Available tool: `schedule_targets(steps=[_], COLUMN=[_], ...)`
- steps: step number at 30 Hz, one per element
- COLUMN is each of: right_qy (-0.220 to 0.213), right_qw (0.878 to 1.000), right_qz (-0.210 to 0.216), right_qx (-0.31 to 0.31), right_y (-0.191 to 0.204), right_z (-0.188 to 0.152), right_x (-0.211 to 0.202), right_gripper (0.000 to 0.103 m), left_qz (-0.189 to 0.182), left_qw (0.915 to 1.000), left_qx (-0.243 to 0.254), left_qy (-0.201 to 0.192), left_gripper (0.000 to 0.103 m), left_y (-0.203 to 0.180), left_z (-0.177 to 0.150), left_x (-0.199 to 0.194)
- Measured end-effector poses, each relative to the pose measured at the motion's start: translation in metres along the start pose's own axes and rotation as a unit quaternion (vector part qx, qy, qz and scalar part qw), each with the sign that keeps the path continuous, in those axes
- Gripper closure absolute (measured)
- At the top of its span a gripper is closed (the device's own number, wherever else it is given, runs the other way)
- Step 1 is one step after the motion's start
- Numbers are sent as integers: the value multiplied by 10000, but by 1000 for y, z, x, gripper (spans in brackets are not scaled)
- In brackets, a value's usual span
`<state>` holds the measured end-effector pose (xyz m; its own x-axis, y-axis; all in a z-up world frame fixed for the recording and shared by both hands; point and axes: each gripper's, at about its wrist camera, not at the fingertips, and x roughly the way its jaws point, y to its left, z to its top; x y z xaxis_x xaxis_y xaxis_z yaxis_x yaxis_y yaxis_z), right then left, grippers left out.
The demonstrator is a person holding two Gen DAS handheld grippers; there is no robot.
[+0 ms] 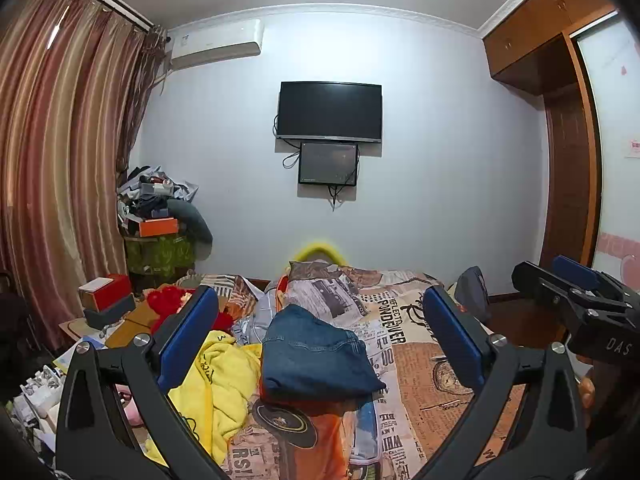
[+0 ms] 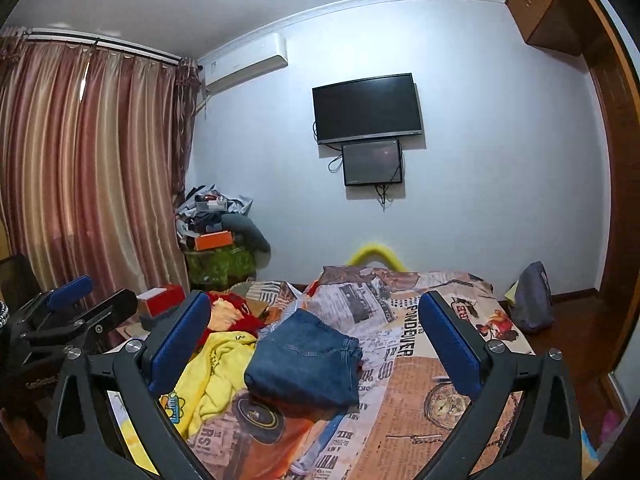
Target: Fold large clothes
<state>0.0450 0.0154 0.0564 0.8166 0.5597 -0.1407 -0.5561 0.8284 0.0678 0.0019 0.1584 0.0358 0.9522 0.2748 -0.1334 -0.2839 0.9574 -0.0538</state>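
1. Blue pads of my left hand-held gripper (image 1: pixel 318 338) fill the bottom of its own view, jaws spread wide with nothing between them. My right hand-held gripper (image 2: pixel 314 338) is the same story: wide and empty.
2. Both are hanging above the near end of the bed (image 1: pixel 432 376), pointing roughly level along it toward the far wall.
3. What I'm after, the folded jeans (image 1: pixel 316 354), sits straight ahead and below both hand-held grippers, on the printed bedspread. It looks already folded into a thick bundle, so my guess is this piece is done.
4. Long axis of the bundle runs more or less away from me, skewed a bit toward the right. Neither hand is clearly nearer; it frames up dead centre in the left view and slightly left of centre in the right view.
5. Just left of the jeans, touching them, is a crumpled yellow garment (image 1: pixel 218 388). Probably next in line, and my left hand is closer to it.
6. Beyond that there's a red garment (image 2: pixel 234 314), though I can't tell what it is from here.
7. Room: a wall TV (image 1: pixel 330 110), striped curtains (image 1: pixel 60 160) on the left and a wooden wardrobe (image 1: pixel 536 48) on the right.
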Motion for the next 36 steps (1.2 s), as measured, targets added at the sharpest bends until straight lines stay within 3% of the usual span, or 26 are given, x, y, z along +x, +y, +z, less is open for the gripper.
schedule_targets(steps=[36], right_qy=[182], right_qw=[9998], right_qz=[-2], right_qx=[43], right_y=[-6], right_z=[2], right_x=[-6], right_gripper=[0], left_qz=[-28], left_qw=[9996], left_qx=[-80], left_qy=[252], left_gripper=[0], left_y=[8], left_z=[-15], left_x=[13])
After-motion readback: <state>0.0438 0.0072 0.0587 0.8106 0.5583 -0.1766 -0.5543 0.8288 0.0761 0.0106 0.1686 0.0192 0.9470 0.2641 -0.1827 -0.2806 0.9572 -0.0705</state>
